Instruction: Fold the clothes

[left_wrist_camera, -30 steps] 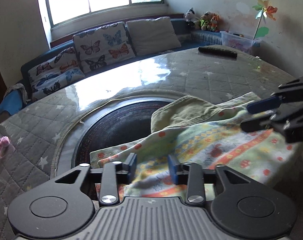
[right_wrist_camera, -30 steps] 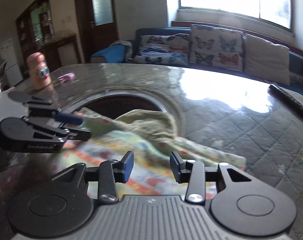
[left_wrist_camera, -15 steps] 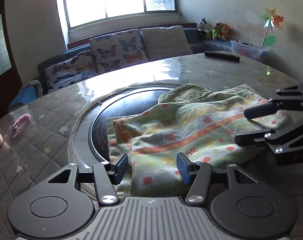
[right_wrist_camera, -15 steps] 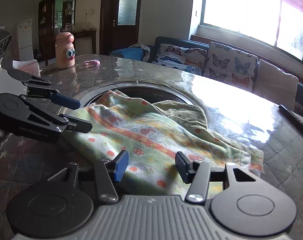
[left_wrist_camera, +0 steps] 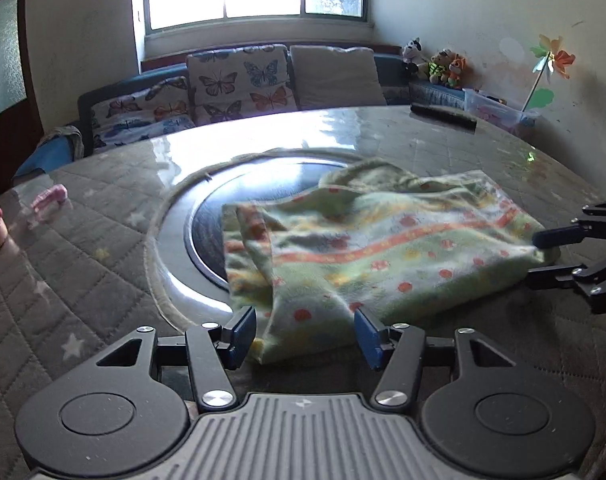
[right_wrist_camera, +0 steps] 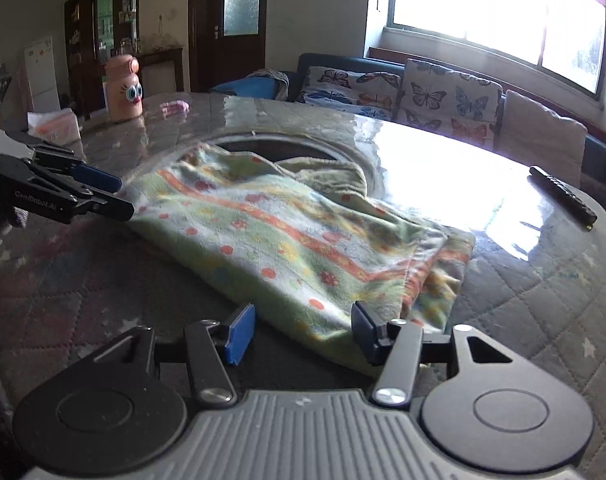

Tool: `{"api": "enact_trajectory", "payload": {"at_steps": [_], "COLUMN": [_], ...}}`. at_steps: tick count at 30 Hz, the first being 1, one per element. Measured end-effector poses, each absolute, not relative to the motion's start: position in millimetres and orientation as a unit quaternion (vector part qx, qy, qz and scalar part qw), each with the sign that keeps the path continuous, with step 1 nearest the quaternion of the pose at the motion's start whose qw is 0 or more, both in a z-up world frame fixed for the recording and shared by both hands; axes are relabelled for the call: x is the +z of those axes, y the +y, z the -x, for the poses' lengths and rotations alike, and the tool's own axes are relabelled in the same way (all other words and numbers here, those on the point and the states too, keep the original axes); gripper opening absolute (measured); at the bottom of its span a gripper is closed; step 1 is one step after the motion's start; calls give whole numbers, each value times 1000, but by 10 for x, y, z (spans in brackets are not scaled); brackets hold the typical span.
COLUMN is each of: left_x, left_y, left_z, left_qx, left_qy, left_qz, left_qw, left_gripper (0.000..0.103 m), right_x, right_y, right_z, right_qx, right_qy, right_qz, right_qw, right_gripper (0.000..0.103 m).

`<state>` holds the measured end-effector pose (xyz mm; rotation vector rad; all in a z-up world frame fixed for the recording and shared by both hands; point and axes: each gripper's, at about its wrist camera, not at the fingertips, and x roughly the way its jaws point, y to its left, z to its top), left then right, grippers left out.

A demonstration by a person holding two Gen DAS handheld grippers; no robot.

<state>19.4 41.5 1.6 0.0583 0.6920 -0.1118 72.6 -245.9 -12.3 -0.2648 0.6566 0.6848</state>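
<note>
Green patterned cloth point(left_wrist_camera: 383, 248) folded on quilted table point(left_wrist_camera: 83, 280).

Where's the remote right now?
The remote lies at the table's far right edge in the right wrist view, beyond the cloth, near the sofa. The left wrist view shows it far right too.

Living room: butterfly-cushioned sofa point(left_wrist_camera: 239, 84), soft toys point(left_wrist_camera: 439, 65).

The garment point(left_wrist_camera: 383, 248) lies on the table point(left_wrist_camera: 103, 280), between both grippers, partly over the round inset point(left_wrist_camera: 207, 216).
</note>
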Motion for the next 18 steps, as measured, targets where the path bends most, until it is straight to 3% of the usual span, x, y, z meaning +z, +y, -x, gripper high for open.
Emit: {"api": "enact_trajectory", "payload": {"at_steps": [8,18], "left_x": [169,-20], "left_y": [456,614], "left_z": [-502,-1124], "left_qx": [-30,21], "left_qy": [323,353], "left_qz": [-32,-35], "left_qw": [945,935], "left_gripper": [57,58], "right_x": [18,-130], "right_y": [-2385,-2173], "right_z": [-1143,-1640], "right_qx": [310,293], "right_qy": [310,340], "right_qz": [78,52], "right_qw": [895,892], "right_gripper": [55,55]}}
